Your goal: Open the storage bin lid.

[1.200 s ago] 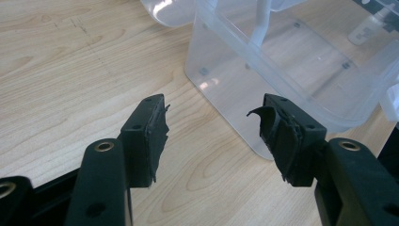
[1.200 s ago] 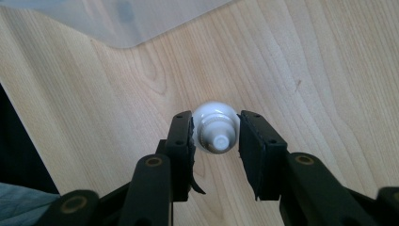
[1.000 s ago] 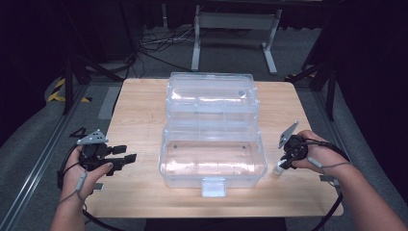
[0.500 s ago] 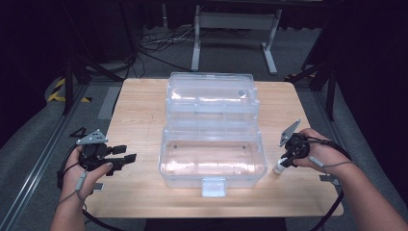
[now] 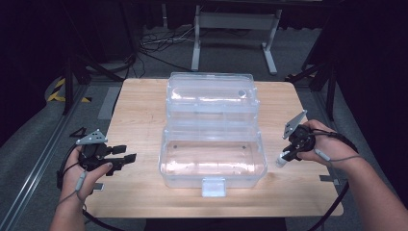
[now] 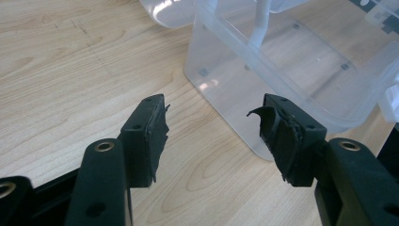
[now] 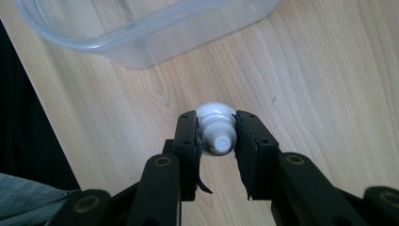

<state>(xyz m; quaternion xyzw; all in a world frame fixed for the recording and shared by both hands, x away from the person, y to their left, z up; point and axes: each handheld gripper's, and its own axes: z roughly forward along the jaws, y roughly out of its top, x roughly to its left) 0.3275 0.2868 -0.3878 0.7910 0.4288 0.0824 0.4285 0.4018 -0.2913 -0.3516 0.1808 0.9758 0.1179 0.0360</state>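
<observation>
Near the left edge of the tabletop, toward its near corner, the left hand-held gripper hangs just above the wood with its jaws spread wide and nothing between them. In the left gripper view the torn black pads point at the near left corner of the box, close to it but apart from it.

In the middle of the tabletop stands a clear plastic box with its lid thrown open toward the far edge. Being see-through, its walls and inner ribs are hard to tell apart, and a small grey dot on the lid is too small to make out. The latch tab at its front reaches toward the near edge.

By the right edge, the right hand-held gripper is clenched on a small white bottle, jaws pointing down at the wood just beside the box's right end. In the right gripper view the pads press both sides of the bottle, cap toward the camera; the rest of its body is hidden behind the cap. Whether the bottle touches the tabletop I cannot tell.
</observation>
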